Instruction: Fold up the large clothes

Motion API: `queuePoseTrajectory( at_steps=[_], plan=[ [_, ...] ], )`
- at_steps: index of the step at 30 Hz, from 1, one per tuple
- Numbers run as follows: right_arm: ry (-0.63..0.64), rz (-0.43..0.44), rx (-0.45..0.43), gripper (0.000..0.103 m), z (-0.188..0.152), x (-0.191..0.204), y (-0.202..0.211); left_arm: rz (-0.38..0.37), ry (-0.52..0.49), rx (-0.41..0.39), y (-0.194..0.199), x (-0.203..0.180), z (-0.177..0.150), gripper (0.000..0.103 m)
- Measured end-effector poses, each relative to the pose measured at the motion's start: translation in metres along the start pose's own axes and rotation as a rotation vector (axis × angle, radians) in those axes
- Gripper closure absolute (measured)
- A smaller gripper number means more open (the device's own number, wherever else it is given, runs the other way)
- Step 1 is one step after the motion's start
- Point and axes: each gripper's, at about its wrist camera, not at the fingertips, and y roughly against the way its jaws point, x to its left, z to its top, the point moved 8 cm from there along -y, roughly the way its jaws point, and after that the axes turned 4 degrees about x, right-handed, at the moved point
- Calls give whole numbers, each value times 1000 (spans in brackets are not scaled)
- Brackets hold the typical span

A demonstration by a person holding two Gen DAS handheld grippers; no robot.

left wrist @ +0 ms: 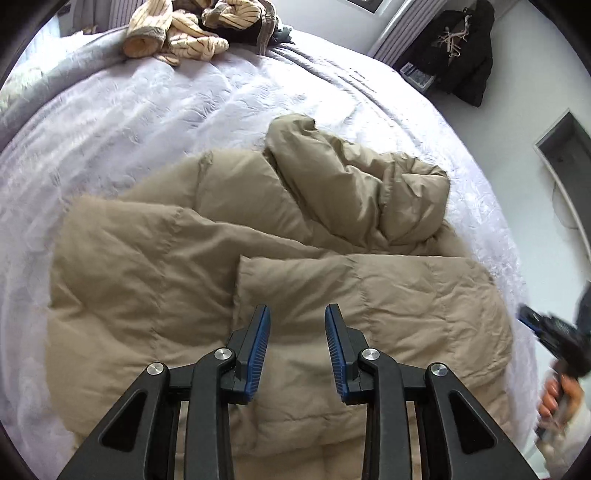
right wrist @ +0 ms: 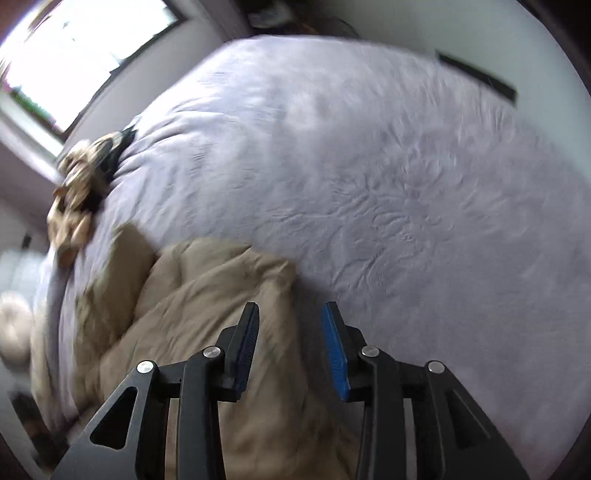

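Jacket [left wrist: 258,266], tan and padded, lies spread on the bed [left wrist: 129,122], one sleeve bunched on its far right side. Left claw [left wrist: 297,350] hovers over the near panel, jaws partly open, nothing between them. Right claw [right wrist: 290,350] hangs over the jacket's edge, jaws likewise apart and empty; that view is blurred. Risk: slick puffy fabric may slip from a shallow pinch, or the bunched sleeve gets folded in crooked.

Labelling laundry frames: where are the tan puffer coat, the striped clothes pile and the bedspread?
tan puffer coat [left wrist: 155,266], left wrist view, flat quilted panel.
striped clothes pile [left wrist: 184,33], left wrist view, cream striped fabric.
bedspread [right wrist: 406,166], right wrist view, bare middle.
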Motion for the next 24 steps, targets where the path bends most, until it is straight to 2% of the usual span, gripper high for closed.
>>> queuePoseTrajectory(
  at_steps=[1, 2, 4, 7, 8, 12, 16, 17, 24],
  plan=[
    [41, 0, -1, 90, -7, 7, 7, 31, 2, 12, -6, 5, 0, 70],
    [86, 4, 10, 93, -17, 14, 12, 50, 7, 25, -13, 10, -1, 70],
    [151, 11, 60, 93, -43, 22, 12, 64, 14, 47, -28, 18, -5, 70],
    [196, -57, 126, 94, -72, 17, -13, 66, -9, 39, -40, 19, -10, 70],
    [185, -62, 146, 98, -78, 14, -25, 76, -25, 39, -42, 18, -11, 70],
    [168, -57, 162, 98, -85, 9, -49, 99, -48, 48, -47, 17, -12, 70],
    [173, -83, 164, 97, -84, 12, -40, 122, -14, 51, -27, 17, -11, 70],
    [176, -80, 159, 93, -83, 14, -34, 129, -17, 48, -21, 17, -13, 70],
    [154, -54, 142, 93, -88, 31, 4, 176, -41, 41, 22, 23, -37, 70]
  ],
)
